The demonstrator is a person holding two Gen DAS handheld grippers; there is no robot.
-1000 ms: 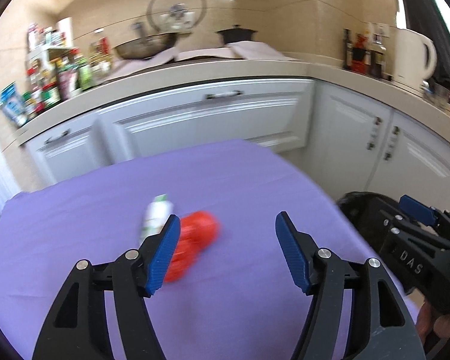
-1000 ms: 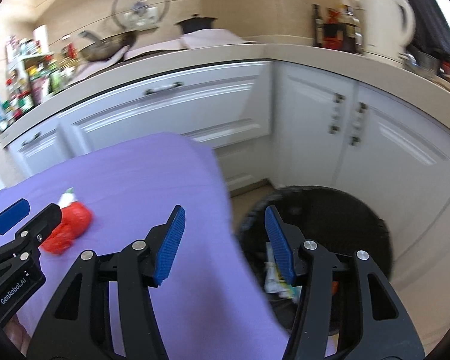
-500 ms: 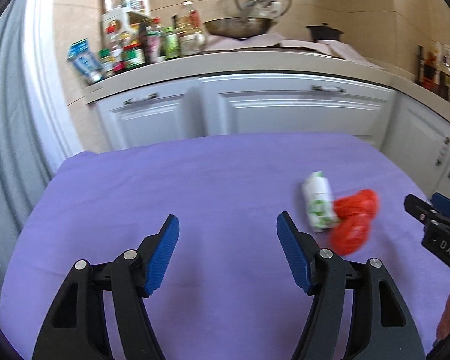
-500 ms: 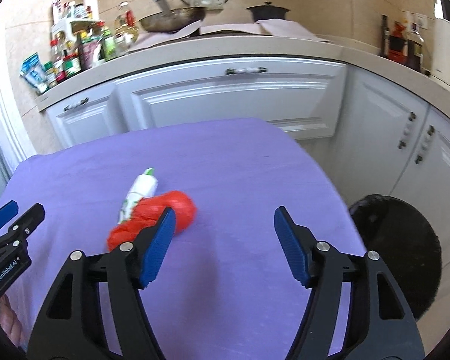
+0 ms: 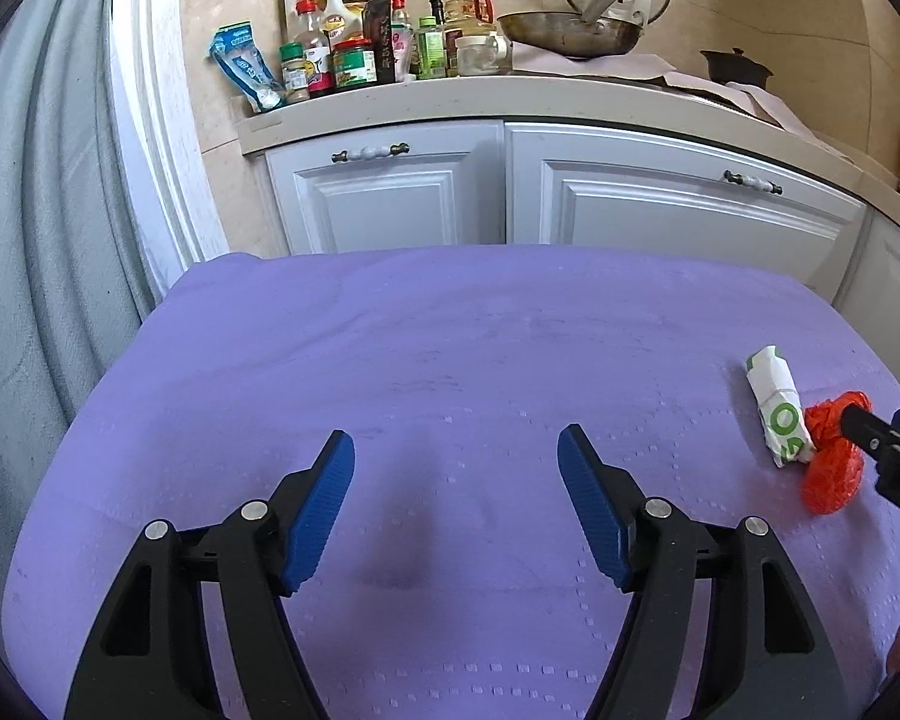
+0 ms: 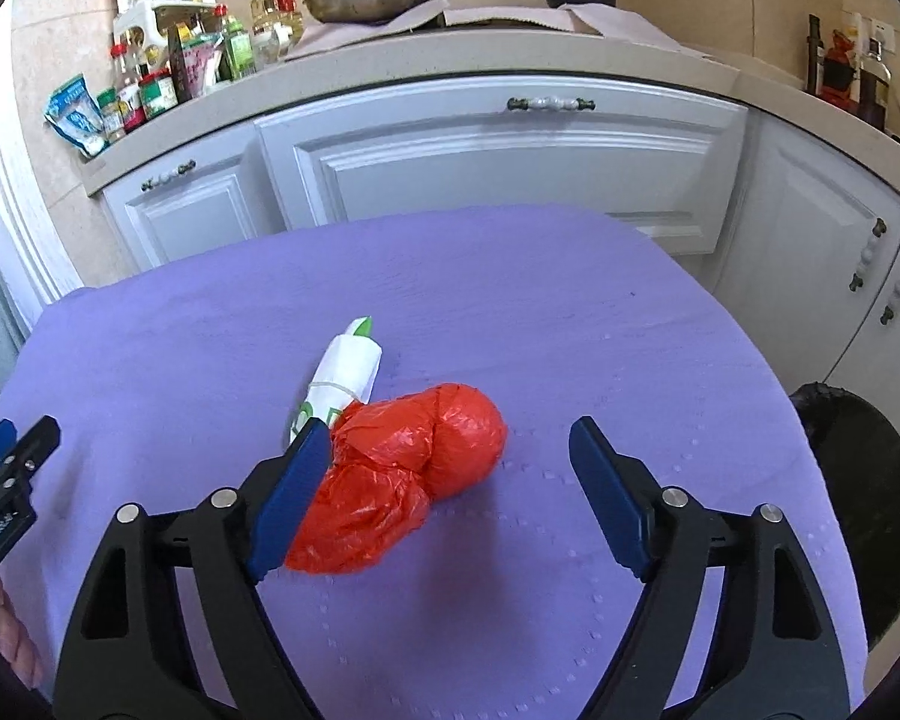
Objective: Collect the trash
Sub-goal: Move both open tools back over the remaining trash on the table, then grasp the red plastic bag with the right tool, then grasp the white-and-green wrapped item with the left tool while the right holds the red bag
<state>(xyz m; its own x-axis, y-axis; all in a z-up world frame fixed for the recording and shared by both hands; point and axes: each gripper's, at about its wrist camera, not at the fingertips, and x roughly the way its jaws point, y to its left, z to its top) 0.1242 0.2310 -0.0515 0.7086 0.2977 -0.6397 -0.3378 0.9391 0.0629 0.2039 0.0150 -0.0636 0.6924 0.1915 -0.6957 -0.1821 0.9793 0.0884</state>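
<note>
On the purple bench [image 6: 570, 312], the red bag [image 6: 408, 474] lies between my right gripper [image 6: 450, 492] fingers, long axis slanting away rightward; jaws have just been opening, gripping nothing. The white wrapper [image 6: 342, 378] touches it, partly hidden. My left gripper [image 5: 456, 504] gapes empty.

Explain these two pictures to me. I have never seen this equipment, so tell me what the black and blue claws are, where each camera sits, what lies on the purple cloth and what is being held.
The claws are hand-held grippers, one in each of a person's hands, with a wide-angle camera on each looking along its fingers. One picture comes from the left gripper, the other from the right gripper. On the purple tablecloth lie a crumpled red plastic bag and, against it, a rolled white and green wrapper. A black bin stands beside the table. Nothing is held: both grippers are open. The right one's jaws have just been opening, with the red bag lying partly between them.
</note>
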